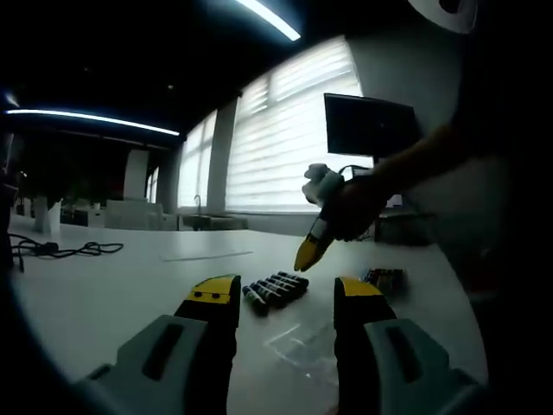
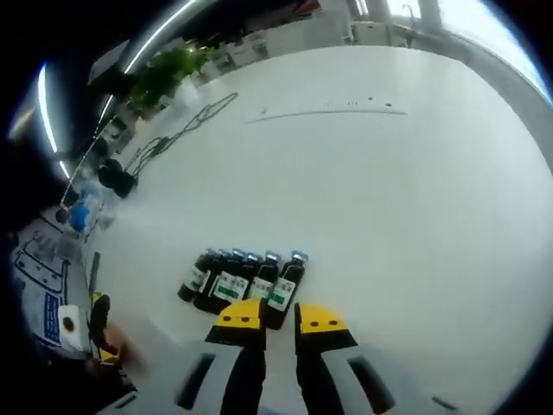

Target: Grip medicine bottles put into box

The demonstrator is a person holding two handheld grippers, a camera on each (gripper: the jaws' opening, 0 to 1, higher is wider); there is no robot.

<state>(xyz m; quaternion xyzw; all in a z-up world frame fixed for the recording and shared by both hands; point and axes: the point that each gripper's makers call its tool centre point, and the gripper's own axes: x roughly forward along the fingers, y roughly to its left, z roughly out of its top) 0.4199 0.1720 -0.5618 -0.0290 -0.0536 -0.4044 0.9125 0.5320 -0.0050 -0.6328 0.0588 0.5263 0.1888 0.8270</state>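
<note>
Row of medicine bottles (image 2: 244,281) lying flat, caps away from right hand-held gripper (image 2: 278,317)

1. Five dark medicine bottles (image 2: 244,281) with blue caps, lying in one row on the white table (image 2: 389,199).
2. Two grippers: left gripper (image 1: 285,298) and right gripper (image 2: 278,318), each with two yellow-tipped jaws.
3. One black cable (image 2: 177,131) on the table.
4. One dark monitor (image 1: 367,125).

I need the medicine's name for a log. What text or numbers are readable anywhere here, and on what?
No text can be read.
Medicine bottles: white and green labels, print too small and blurred.
Sheet at the table edge: blue line drawings, no legible words.
Monitor: dark, nothing on it.
</note>
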